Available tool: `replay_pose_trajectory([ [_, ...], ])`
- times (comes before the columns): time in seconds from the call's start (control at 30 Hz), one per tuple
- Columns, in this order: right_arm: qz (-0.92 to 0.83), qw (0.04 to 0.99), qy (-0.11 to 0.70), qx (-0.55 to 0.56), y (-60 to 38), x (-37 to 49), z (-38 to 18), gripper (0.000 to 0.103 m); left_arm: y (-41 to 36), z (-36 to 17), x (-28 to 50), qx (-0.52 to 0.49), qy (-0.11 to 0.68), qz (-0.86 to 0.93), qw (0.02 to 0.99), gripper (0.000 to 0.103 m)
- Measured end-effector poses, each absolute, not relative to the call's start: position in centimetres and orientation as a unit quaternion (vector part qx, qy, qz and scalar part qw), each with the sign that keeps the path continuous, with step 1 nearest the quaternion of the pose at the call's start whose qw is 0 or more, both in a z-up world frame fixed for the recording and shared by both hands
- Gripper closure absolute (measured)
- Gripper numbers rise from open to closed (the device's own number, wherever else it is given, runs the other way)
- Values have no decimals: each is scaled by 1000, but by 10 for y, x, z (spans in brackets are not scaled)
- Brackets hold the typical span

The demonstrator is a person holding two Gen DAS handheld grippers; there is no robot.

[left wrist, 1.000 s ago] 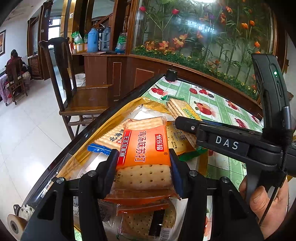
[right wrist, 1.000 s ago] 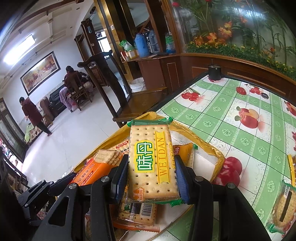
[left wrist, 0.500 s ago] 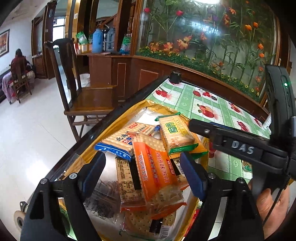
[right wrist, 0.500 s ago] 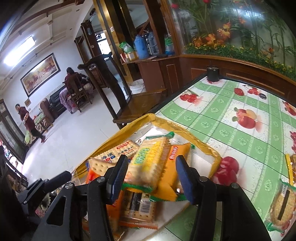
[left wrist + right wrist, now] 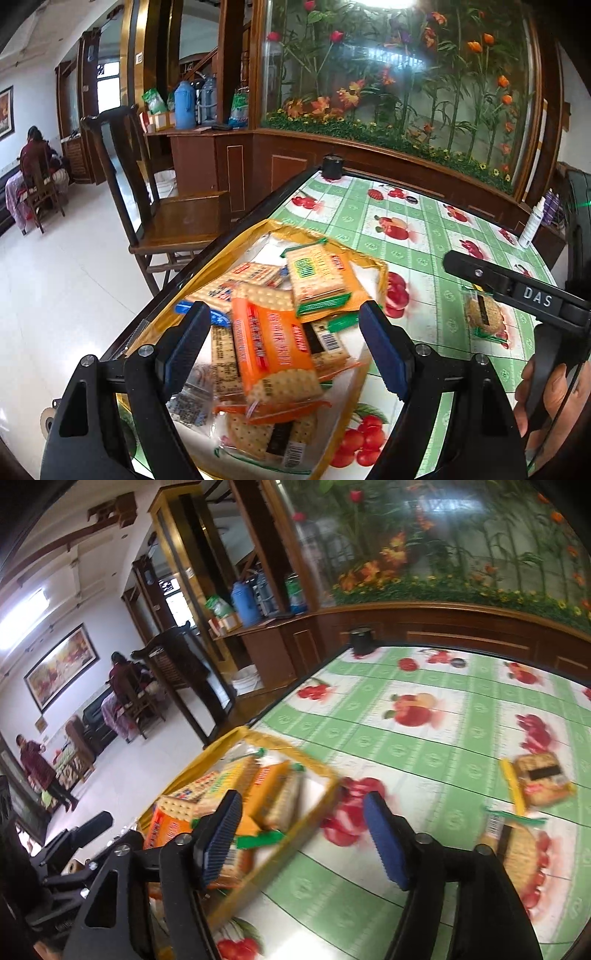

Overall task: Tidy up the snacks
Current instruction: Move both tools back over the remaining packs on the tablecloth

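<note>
A yellow-rimmed bag (image 5: pixel 380 273) lies open at the table's left edge and holds several cracker packs, with an orange pack (image 5: pixel 273 347) and a green pack (image 5: pixel 317 280) on top. My left gripper (image 5: pixel 284 339) is open and empty just above the pile. My right gripper (image 5: pixel 303 838) is open and empty over the bag's right rim (image 5: pixel 325 771); its body (image 5: pixel 517 291) also shows in the left wrist view. Two cracker packs lie on the cloth to the right: one (image 5: pixel 543 779) farther back, one (image 5: pixel 517 849) nearer.
The table carries a green and white fruit-print cloth (image 5: pixel 417 218). A black cup (image 5: pixel 362 640) stands at the far corner, a white spray bottle (image 5: pixel 532 221) at the far right. A wooden chair (image 5: pixel 177 218) stands left of the table.
Both grippers have opened and dropped their packs into the bag, the left its orange pack, the right its green one. Both have pulled back, the right swinging rightwards.
</note>
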State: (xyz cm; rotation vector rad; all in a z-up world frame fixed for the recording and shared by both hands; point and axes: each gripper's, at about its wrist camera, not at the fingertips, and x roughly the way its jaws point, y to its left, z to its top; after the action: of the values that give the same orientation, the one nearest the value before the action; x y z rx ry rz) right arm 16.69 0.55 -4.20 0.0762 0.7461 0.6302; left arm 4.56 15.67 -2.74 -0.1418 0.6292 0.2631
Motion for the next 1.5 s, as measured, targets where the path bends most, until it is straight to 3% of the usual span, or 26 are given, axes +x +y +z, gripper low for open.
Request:
replay_pose_trajectory([
  [0.43, 233, 907, 344, 73, -98, 157, -37, 18, 108, -19, 52, -16, 307, 117, 944, 19],
  [0.97, 163, 920, 336, 116, -198, 148, -40, 16, 38, -18, 63, 38, 317, 68, 945, 19],
  [1.5, 120, 921, 334, 159, -252, 141, -55, 13, -54, -57, 111, 61, 381, -33, 922, 15],
])
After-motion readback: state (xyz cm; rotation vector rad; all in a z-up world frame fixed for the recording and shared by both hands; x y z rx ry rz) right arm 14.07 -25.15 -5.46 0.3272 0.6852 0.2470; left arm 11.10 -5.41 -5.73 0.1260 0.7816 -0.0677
